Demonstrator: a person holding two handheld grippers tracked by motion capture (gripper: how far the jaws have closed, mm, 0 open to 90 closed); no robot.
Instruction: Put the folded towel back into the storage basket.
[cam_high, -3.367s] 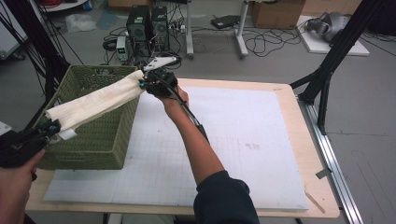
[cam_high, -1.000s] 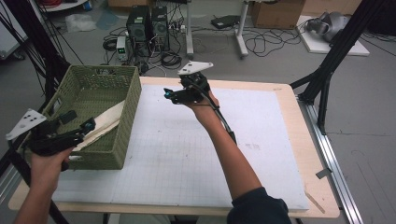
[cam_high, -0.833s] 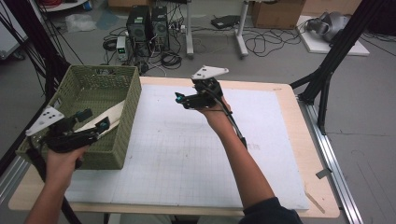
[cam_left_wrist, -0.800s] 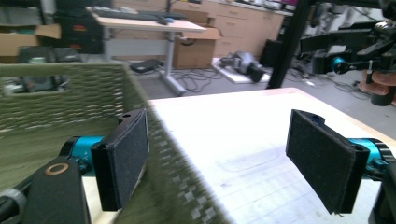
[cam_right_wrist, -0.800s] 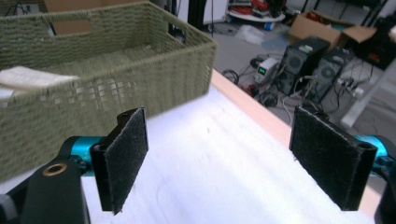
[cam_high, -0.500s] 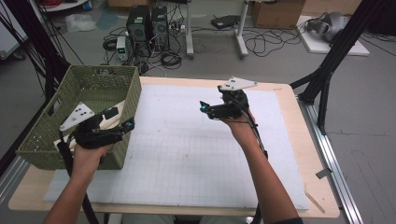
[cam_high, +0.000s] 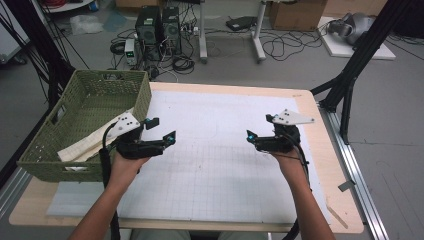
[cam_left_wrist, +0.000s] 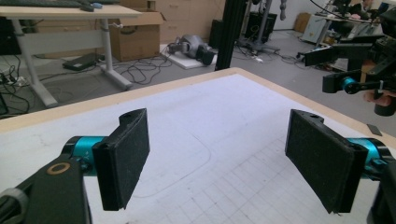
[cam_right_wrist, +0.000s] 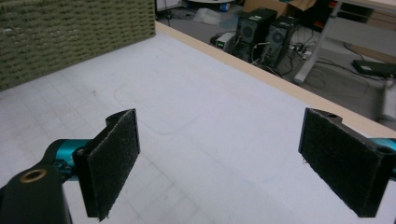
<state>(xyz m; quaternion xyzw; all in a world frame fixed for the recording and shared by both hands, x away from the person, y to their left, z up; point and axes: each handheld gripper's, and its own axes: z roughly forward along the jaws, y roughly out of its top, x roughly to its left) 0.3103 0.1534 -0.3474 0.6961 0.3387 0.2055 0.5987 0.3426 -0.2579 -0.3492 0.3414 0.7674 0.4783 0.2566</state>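
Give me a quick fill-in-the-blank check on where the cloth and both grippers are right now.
1. The folded cream cloth lies inside the green woven ____.
2. Both the left gripper and the right gripper have their jaws ____, with nothing between them.
3. Both grippers hover over the white gridded ____ that covers the wooden table.

Missing words: basket; open; mat

Worktop (cam_high: 225, 95): one, with one white gridded mat (cam_high: 220, 175). Green woven basket (cam_high: 107, 82), far left: one, holding one folded cream cloth (cam_high: 87, 145). Claws: two, left claw (cam_high: 161, 130) and right claw (cam_high: 258, 127).
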